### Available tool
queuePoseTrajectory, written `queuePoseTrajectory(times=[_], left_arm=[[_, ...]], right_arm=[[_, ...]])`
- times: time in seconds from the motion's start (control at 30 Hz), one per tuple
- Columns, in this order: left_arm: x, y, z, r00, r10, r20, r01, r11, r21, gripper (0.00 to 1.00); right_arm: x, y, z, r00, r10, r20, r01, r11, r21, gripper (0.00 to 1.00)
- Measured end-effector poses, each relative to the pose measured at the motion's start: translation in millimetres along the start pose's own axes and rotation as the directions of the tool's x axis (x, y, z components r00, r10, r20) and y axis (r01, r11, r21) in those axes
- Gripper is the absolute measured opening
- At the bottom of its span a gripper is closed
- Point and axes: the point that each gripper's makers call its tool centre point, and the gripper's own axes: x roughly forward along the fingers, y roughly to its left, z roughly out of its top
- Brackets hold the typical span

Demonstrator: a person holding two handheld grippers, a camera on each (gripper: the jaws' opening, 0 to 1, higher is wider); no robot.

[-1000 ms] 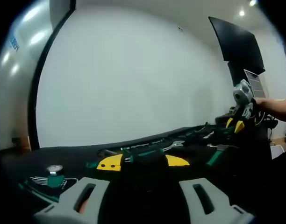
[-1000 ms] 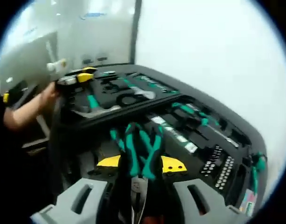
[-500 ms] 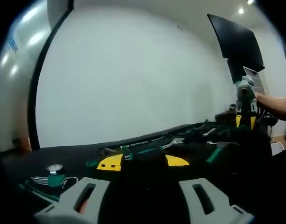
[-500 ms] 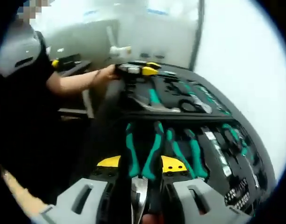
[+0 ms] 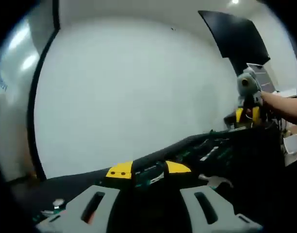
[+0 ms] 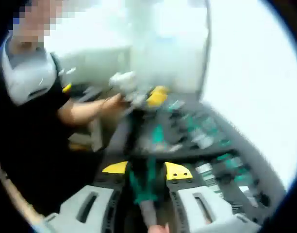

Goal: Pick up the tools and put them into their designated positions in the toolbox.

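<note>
My right gripper [image 6: 146,170] is shut on a pair of green-handled pliers [image 6: 144,183], whose handles stick forward between the yellow-tipped jaws. Beyond it lies the open black toolbox [image 6: 214,167], blurred, with green and silver tools in its slots. My left gripper [image 5: 149,169] stands open low over the toolbox's near part [image 5: 90,175], with nothing gripped between its jaws. A wrench [image 5: 214,181] and green-handled tools [image 5: 206,148] rest in the tray ahead. The right gripper [image 5: 247,114] also hangs at the far right, held by a hand. The left gripper [image 6: 139,96] appears over the far tray, in a hand.
A person in a black top [image 6: 32,126] stands left of the toolbox. A white wall [image 5: 139,87] runs behind it, with a dark screen [image 5: 233,39] at the upper right. A small white box [image 5: 294,144] sits at the far right.
The right gripper view has swung and blurred, with the pliers still between the jaws. In the left gripper view the right gripper has stayed raised over the far end of the toolbox.
</note>
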Motion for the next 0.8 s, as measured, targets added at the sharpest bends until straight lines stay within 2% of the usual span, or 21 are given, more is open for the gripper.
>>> queuePoseTrajectory(times=[0.03, 0.07, 0.1, 0.13, 0.17, 0.23, 0.27, 0.3, 0.33, 0.37, 0.4, 0.47, 0.5, 0.53, 0.57, 0.6, 0.63, 0.67, 0.7, 0.77, 0.8], left_arm=[[8.4, -20.9, 0.4, 0.998, -0.055, -0.012, 0.055, 0.998, -0.007, 0.25], [16.8, -41.4, -2.9, 0.993, -0.114, -0.035, 0.113, 0.993, -0.033, 0.25], [24.7, -66.3, -7.6, 0.983, -0.170, -0.070, 0.167, 0.985, -0.047, 0.20], [31.7, -65.8, -9.9, 0.989, -0.130, -0.076, 0.128, 0.991, -0.030, 0.13], [37.5, -79.2, -22.4, 0.977, -0.161, -0.139, 0.160, 0.987, -0.015, 0.05], [43.8, -87.3, -43.8, 0.950, -0.205, -0.235, 0.214, 0.977, 0.012, 0.01], [46.4, -87.4, -46.5, 0.948, -0.214, -0.235, 0.216, 0.976, -0.017, 0.01], [46.3, -89.2, -49.5, 0.939, -0.241, -0.245, 0.228, 0.970, -0.080, 0.01], [46.4, -91.1, -49.9, 0.932, -0.263, -0.250, 0.251, 0.965, -0.082, 0.01], [46.0, -90.3, -48.0, 0.932, -0.271, -0.241, 0.257, 0.962, -0.090, 0.01], [47.2, -92.2, -48.4, 0.928, -0.285, -0.241, 0.271, 0.958, -0.090, 0.01], [46.8, -98.6, -53.0, 0.918, -0.307, -0.251, 0.299, 0.952, -0.071, 0.02], [49.1, -100.1, -54.8, 0.916, -0.309, -0.254, 0.305, 0.951, -0.057, 0.03], [49.8, -101.5, -56.1, 0.918, -0.298, -0.261, 0.299, 0.954, -0.039, 0.04], [54.8, -98.5, -58.1, 0.928, -0.268, -0.261, 0.279, 0.960, 0.006, 0.04], [56.0, -101.1, -53.8, 0.930, -0.273, -0.246, 0.283, 0.959, 0.007, 0.04], [58.4, -106.8, -50.1, 0.926, -0.300, -0.230, 0.299, 0.953, -0.043, 0.04], [58.9, -106.8, -49.1, 0.923, -0.300, -0.239, 0.300, 0.953, -0.039, 0.04], [59.2, -107.3, -48.2, 0.922, -0.300, -0.244, 0.301, 0.953, -0.033, 0.03], [62.3, -107.8, -39.7, 0.928, -0.296, -0.225, 0.296, 0.954, -0.035, 0.02], [60.4, -115.5, -43.3, 0.909, -0.326, -0.261, 0.322, 0.945, -0.060, 0.00]], right_arm=[[-4.1, -11.9, -12.3, 0.995, -0.081, -0.053, 0.081, 0.997, -0.002, 0.08], [-7.2, -25.9, -29.1, 0.977, -0.186, -0.101, 0.186, 0.982, -0.010, 0.07], [-6.4, -24.4, -43.3, 0.973, -0.179, -0.149, 0.175, 0.984, -0.035, 0.00], [-4.6, -20.2, -56.9, 0.969, -0.152, -0.193, 0.147, 0.988, -0.041, 0.00], [-0.4, -14.1, -77.8, 0.958, -0.107, -0.265, 0.105, 0.994, -0.023, 0.00], [7.3, -16.2, -95.3, 0.946, -0.062, -0.319, 0.075, 0.997, 0.028, 0.00], [8.8, -16.3, -97.9, 0.938, -0.042, -0.344, 0.077, 0.993, 0.088, 0.00], [8.7, -9.9, -101.8, 0.916, 0.014, -0.401, 0.059, 0.984, 0.169, 0.00], [9.2, -2.3, -101.8, 0.905, 0.059, -0.422, 0.036, 0.976, 0.214, 0.00], [7.2, 5.9, -101.4, 0.886, 0.104, -0.452, 0.003, 0.973, 0.230, 0.00], [8.4, 9.9, -100.2, 0.881, 0.130, -0.455, -0.022, 0.972, 0.236, 0.00], [6.9, 17.5, -103.4, 0.875, 0.147, -0.461, -0.035, 0.969, 0.243, 0.00], [3.8, 23.0, -105.9, 0.859, 0.176, -0.480, -0.047, 0.962, 0.268, 0.00], [1.7, 22.1, -110.8, 0.846, 0.181, -0.501, -0.019, 0.950, 0.311, 0.00], [2.5, 16.8, -109.9, 0.857, 0.180, -0.483, -0.035, 0.955, 0.293, 0.00], [2.4, 16.6, -110.2, 0.857, 0.178, -0.483, -0.024, 0.951, 0.308, 0.00], [1.0, 16.2, -111.2, 0.850, 0.180, -0.494, -0.024, 0.952, 0.306, 0.00], [-0.6, 15.0, -112.7, 0.839, 0.176, -0.515, -0.028, 0.959, 0.283, 0.00], [2.3, 6.5, -109.4, 0.860, 0.116, -0.496, -0.005, 0.975, 0.221, 0.00], [5.2, 1.1, -95.7, 0.907, 0.052, -0.419, 0.013, 0.988, 0.151, 0.00], [6.7, -3.4, -86.9, 0.930, 0.002, -0.367, 0.055, 0.988, 0.144, 0.00]])
